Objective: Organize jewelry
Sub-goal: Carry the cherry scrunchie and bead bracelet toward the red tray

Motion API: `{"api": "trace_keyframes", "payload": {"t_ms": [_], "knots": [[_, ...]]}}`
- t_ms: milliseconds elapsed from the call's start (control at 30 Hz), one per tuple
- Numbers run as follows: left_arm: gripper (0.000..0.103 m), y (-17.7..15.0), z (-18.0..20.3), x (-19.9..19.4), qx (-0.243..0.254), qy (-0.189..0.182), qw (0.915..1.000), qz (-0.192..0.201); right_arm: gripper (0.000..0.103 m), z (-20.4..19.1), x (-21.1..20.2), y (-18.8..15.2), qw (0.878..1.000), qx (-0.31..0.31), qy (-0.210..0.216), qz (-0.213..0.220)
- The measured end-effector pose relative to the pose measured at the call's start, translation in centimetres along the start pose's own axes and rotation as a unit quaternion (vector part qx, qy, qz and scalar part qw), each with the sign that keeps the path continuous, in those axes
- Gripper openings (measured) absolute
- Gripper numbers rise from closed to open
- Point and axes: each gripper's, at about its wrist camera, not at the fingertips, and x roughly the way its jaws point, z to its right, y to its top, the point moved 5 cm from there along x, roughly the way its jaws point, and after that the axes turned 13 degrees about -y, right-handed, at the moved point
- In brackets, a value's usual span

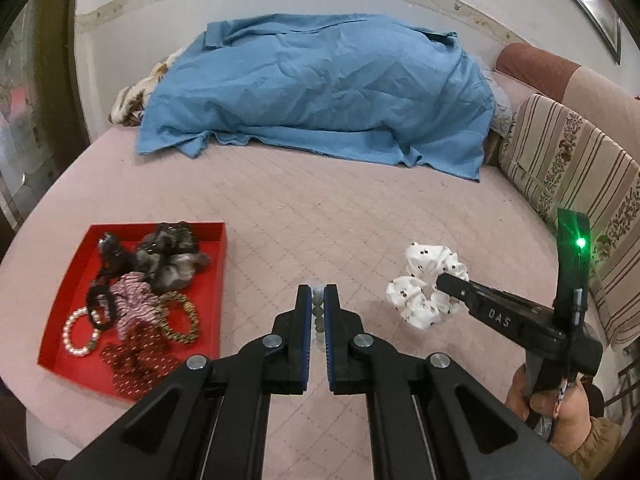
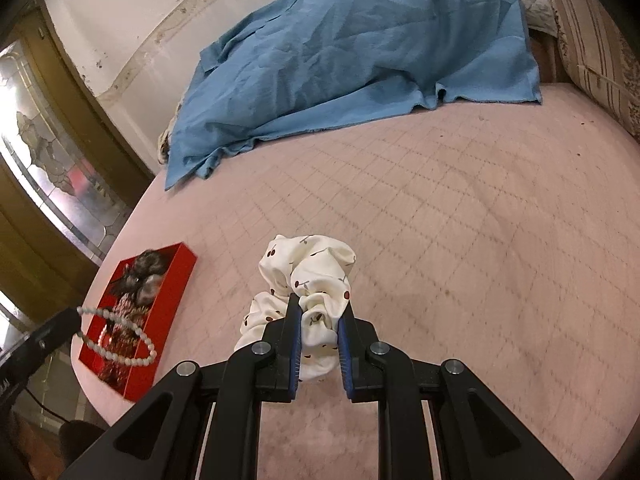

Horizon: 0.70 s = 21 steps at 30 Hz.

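In the left wrist view my left gripper [image 1: 318, 294] is shut on a pale bead bracelet [image 1: 318, 314], whose beads show in a line between the blue pads. In the right wrist view the same bracelet [image 2: 120, 338] hangs as a loop from my left gripper [image 2: 77, 322], in front of the red tray [image 2: 188, 266]. My right gripper [image 2: 320, 306] is shut on a white cherry-print scrunchie [image 2: 308, 268] held above the pink bed cover. The scrunchie [image 1: 420, 292] and the right gripper [image 1: 445, 282] also appear to the right of the left gripper. The red tray [image 1: 80, 276] holds several scrunchies, a pearl bracelet [image 1: 78, 334] and a gold chain bracelet [image 1: 182, 316].
A pink quilted bed cover [image 1: 320, 220] spreads under both grippers. A blue cloth [image 1: 320, 88] covers a heap at the back. A striped floral cushion [image 1: 568, 176] lies along the right side. A person's hand [image 1: 556, 404] holds the right gripper. The bed edge curves near the tray.
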Motion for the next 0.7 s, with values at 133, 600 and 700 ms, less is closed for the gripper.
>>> {"api": "trace_keyframes", "payload": {"t_ms": [133,600,700], "knots": [[0.006,-0.7,0.0,-1.3,0.008,0.016,0.9998,0.004,0.017,-0.4,-0.8,-1.3,1.000,-0.004,-0.003,0.001],[0.006,-2.0,-0.8,-3.4,0.020,0.071,0.9971,0.015,0.017,-2.1,-3.3,-4.9,0.998,-0.050,-0.029,0.020],[0.006,-2.1,-1.1,-3.9,0.022,0.081,0.9963,0.021,0.017,-2.5,-3.8,-5.4,0.998,-0.056,-0.033,0.023]]}}
